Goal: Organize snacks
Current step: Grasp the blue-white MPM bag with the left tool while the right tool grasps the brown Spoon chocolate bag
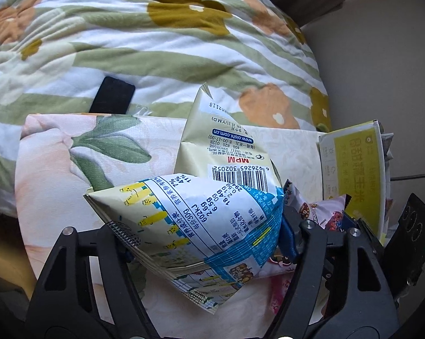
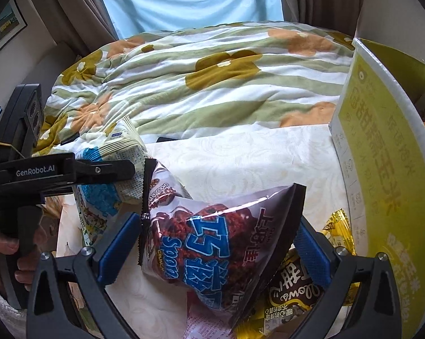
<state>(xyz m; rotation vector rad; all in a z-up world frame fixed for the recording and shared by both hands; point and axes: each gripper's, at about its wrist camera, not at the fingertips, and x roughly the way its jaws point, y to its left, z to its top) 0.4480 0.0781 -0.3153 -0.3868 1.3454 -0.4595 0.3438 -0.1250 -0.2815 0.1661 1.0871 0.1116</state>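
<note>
On the table (image 2: 240, 155), under a pale floral cloth, four snack packets can be counted across both views, beside one yellow-green carton (image 2: 382, 147) standing at the right edge.

Item one: a cream and blue snack bag (image 1: 201, 217), barcode side up, lies between the fingers of the left tongs (image 1: 206, 240). The tongs are clenched on it; the bag's lower half is creased and pinched between the two pads. In the right wrist view the same bag (image 2: 108, 175) shows at the left, with a black finger of the left tongs (image 2: 99, 171) laid across it.

Item two: a purple chocolate snack bag (image 2: 212, 240) sits between the fingers of the right tongs (image 2: 218, 248). The blue pads (image 2: 117, 245) press its two side seams, the jaws fairly wide apart, grasping the bag across its width. Its upper left corner touches the cream bag.

Item three: a brown and gold packet (image 2: 294, 291) lies under the purple bag, near the right finger.

Item four: a gold wrapper (image 2: 338, 228) lies just beside the carton's base.

One dark phone-like slab (image 1: 112, 100) rests on the striped flowered quilt (image 1: 156, 42) behind the table. One bed is covered by that quilt.
</note>
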